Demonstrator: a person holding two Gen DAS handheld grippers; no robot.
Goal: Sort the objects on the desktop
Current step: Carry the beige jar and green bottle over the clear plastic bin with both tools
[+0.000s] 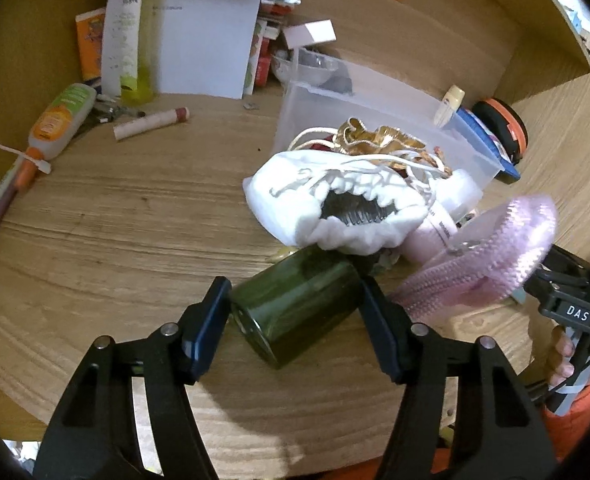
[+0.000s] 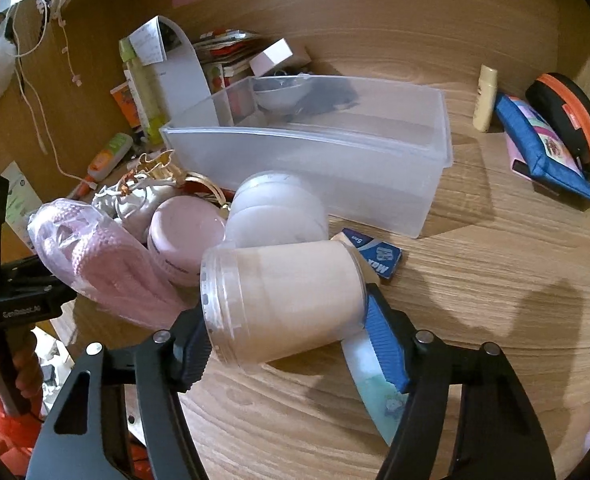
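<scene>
Two grasps: two jars are being taken at once, one by each tool, from a pile on the wooden surface [image 2: 495,264].
Left tool [image 1: 295,312]: seen at 6 o'clock in the left wrist view, its pads bracket a dark green jar [image 1: 295,304]; both pads appear to meet the glass, so it is judged to be pinching the jar.
Green jar, place: lying on its side on the surface, just below a white drawstring pouch [image 1: 335,208] that overlaps its far end.
Green jar, axis: the long axis runs from about 7 o'clock, where one round end faces the camera, to about 1 o'clock under the pouch.
Right tool [image 2: 287,320]: at 6 o'clock in the right wrist view, its pads are closed onto a pale peach jar [image 2: 283,304], pinching it across its length.
Peach jar, axis: lying on its side, long axis from 9 o'clock to 3 o'clock, the clear threaded end at 9 o'clock.
Peach jar, neighbours: a pink jar [image 2: 187,236] and a frosted white jar [image 2: 275,212] lie just beyond it, at 11 and 12 o'clock.
Destination: a translucent plastic bin [image 2: 307,168] stands at 12 o'clock, and is judged the likely sorting place.
Next move: a firm hold is called for, then a straight lift, so that the pouch and the neighbouring jars are not dragged along.
</scene>
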